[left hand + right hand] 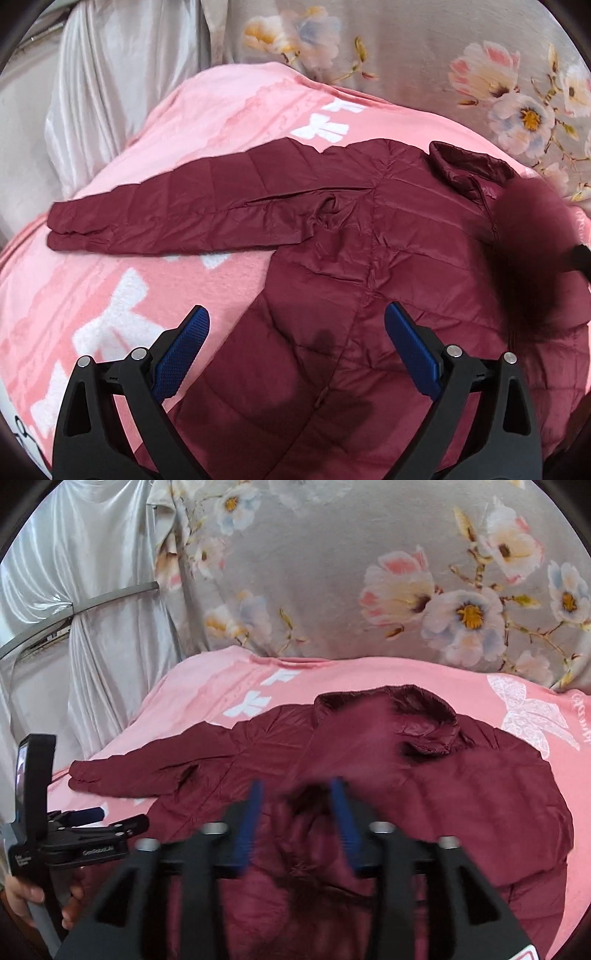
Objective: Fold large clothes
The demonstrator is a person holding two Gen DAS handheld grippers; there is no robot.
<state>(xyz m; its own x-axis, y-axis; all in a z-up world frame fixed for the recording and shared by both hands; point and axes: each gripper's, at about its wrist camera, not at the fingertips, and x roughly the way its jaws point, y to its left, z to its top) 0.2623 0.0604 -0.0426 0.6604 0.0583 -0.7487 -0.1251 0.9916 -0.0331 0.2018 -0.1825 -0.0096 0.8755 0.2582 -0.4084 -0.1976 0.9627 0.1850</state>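
One maroon jacket (369,258) on pink blanket (110,295), left gripper (297,325) jaws wide, right gripper (297,794) jaws gripping jacket fabric

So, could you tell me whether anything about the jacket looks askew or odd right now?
The maroon jacket lies mostly flat on the pink blanket, one sleeve stretched out sideways. Its collar is rumpled and stands up, and the fabric bunches at the armpit. No damage shows.

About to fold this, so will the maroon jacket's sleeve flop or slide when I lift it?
Likely floppy: the sleeve lies limp and creased. Probably light, since it's thin quilted puffer. The jacket looks shiny, so it may slip.
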